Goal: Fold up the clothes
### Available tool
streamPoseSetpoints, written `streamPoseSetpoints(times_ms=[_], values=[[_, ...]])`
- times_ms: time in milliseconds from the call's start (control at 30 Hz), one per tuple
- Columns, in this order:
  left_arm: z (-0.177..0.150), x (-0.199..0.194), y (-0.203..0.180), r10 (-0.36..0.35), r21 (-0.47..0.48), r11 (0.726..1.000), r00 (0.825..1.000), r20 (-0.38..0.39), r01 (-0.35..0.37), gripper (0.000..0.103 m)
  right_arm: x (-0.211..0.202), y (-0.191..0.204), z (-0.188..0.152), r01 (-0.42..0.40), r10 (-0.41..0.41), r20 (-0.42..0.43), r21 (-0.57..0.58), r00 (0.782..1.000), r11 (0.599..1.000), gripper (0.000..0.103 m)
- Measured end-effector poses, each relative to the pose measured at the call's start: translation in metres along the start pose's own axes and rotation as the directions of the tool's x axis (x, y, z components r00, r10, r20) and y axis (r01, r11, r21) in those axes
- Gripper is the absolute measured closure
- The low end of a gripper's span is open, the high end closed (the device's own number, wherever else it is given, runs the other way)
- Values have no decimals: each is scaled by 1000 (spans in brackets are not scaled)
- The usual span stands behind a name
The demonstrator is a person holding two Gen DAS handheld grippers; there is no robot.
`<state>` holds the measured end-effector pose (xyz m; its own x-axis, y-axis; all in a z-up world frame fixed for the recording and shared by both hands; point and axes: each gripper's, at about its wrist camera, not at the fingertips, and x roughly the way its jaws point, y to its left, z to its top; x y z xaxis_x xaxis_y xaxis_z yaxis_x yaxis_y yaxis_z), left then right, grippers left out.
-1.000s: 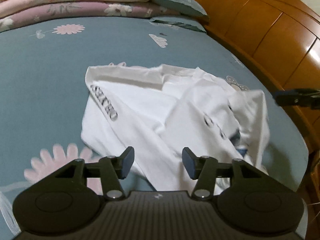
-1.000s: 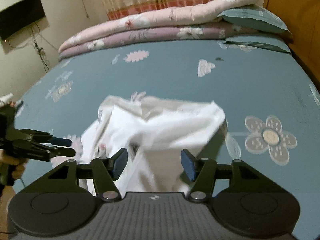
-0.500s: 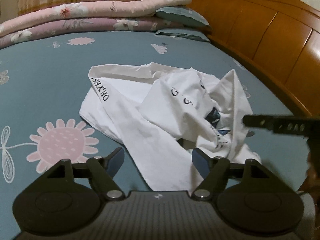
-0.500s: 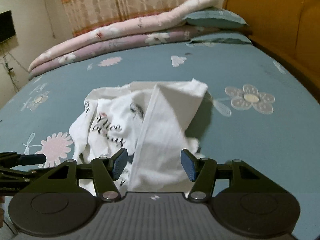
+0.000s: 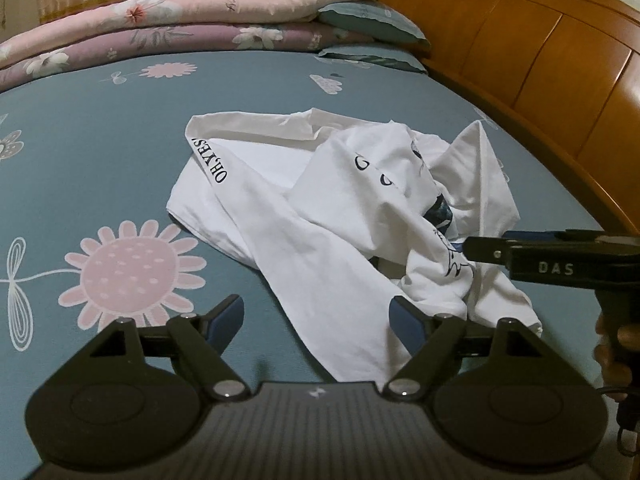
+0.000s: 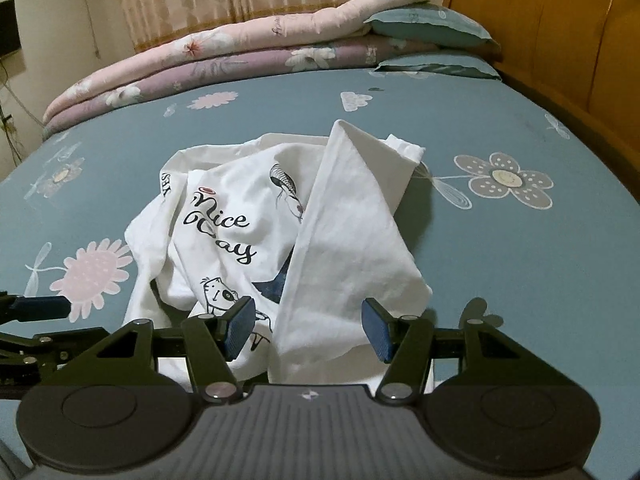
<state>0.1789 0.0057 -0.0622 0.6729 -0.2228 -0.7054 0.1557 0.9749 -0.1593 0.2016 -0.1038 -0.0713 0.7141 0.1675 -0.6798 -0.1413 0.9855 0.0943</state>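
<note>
A white T-shirt [image 5: 320,216] with black lettering lies crumpled on the blue flowered bedsheet [image 5: 80,152]. In the right wrist view the same T-shirt [image 6: 248,232] shows "Nice Day" print, with a fold of plain cloth heaped over its right side. My left gripper [image 5: 316,314] is open, hovering just short of the shirt's near edge, holding nothing. My right gripper [image 6: 308,324] is open too, above the shirt's near hem, with cloth beneath the gap but not pinched. The right gripper [image 5: 480,246] also pokes in from the right in the left wrist view.
Folded pink and mauve quilts [image 6: 240,52] and teal pillows [image 6: 432,28] are stacked at the far side. A wooden headboard [image 5: 540,60] runs along the right. A person's hand [image 5: 616,344] holds the right gripper handle. The bedsheet [image 6: 520,260] lies bare right of the shirt.
The shirt has dropped from being lifted and now lies still in a heap. Both grippers have pulled back toward the near edge, and the left one has spread wider.
</note>
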Motion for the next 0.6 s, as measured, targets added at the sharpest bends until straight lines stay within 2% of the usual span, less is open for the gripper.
streamPoseSetpoints(times_ms=[67,133,167,200,400,600], values=[[0,0,1,-2,0,1000,1000,1,2,23,4,3,1,23,-23,-1,-23,1000,999,40],[-1,0,1,-5,-1,1000,1000,2,5,23,9,5,1,65,-65,-2,-61,998,996,54],[-1,0,2,-7,-2,1000,1000,3,7,23,10,4,1,67,-68,-6,-78,998,995,78],[-1,0,3,-9,-4,1000,1000,5,9,23,10,1,1,61,-63,-14,-86,998,994,97],[0,1,8,-16,-26,1000,1000,9,16,23,-5,-27,9,127,-129,-2,-165,992,978,100],[0,5,7,-23,-26,999,1000,-5,23,23,-11,-77,31,247,-250,10,-210,968,946,102]])
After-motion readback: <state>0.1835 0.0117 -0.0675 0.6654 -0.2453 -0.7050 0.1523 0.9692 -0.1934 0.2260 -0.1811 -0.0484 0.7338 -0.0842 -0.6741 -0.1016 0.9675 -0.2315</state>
